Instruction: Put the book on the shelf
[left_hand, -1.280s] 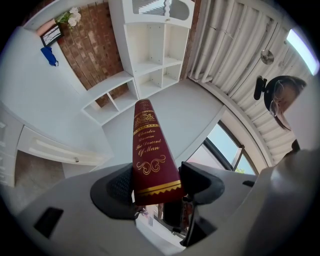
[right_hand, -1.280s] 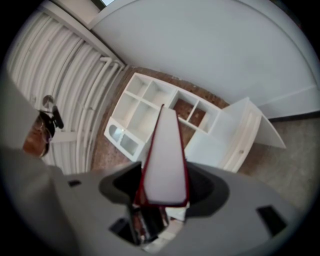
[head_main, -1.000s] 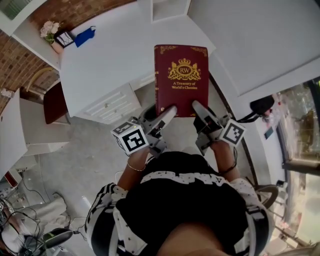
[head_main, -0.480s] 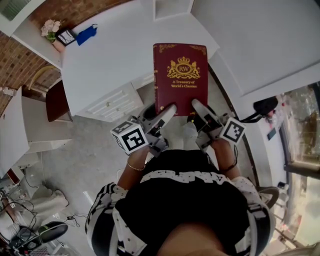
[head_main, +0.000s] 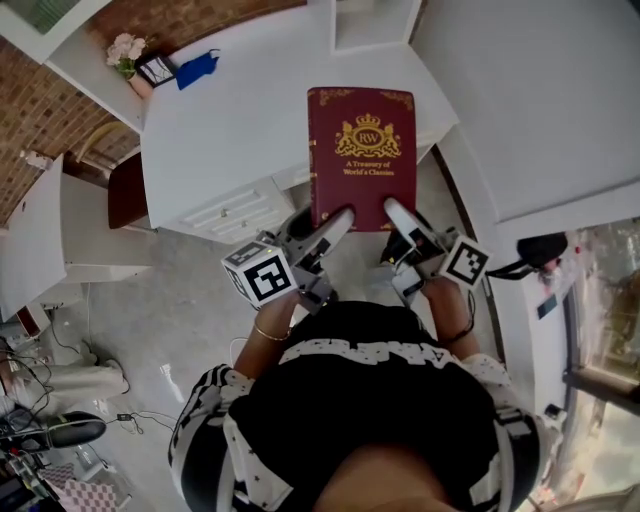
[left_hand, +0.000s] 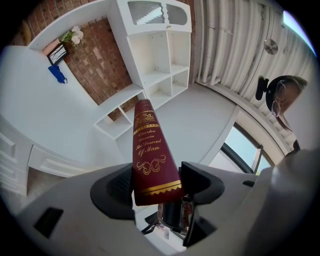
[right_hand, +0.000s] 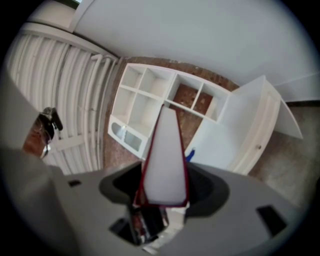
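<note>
book (head_main: 362, 155), a thick maroon hardcover with gilt lettering, hangs level and cover-up in front of the person, above the near corner of the white desk (head_main: 230, 130), touching nothing but the tongs. left gripper (head_main: 333, 225) pinches the near end on the spine side, its jaws pressed on both covers with the gilt spine running out between them. right gripper (head_main: 401, 217) pinches the same end on the page-edge side, jaws spread wide around the white page block and bearing on the boards. the white cubby shelf (left_hand: 159, 60) stands well apart ahead. i judge the book stiff and fairly heavy. held by one end it will want to droop, so both grips need to be firm on the boards. the smooth cover may slide, and clamping across the full thickness stops the pages fanning.
</note>
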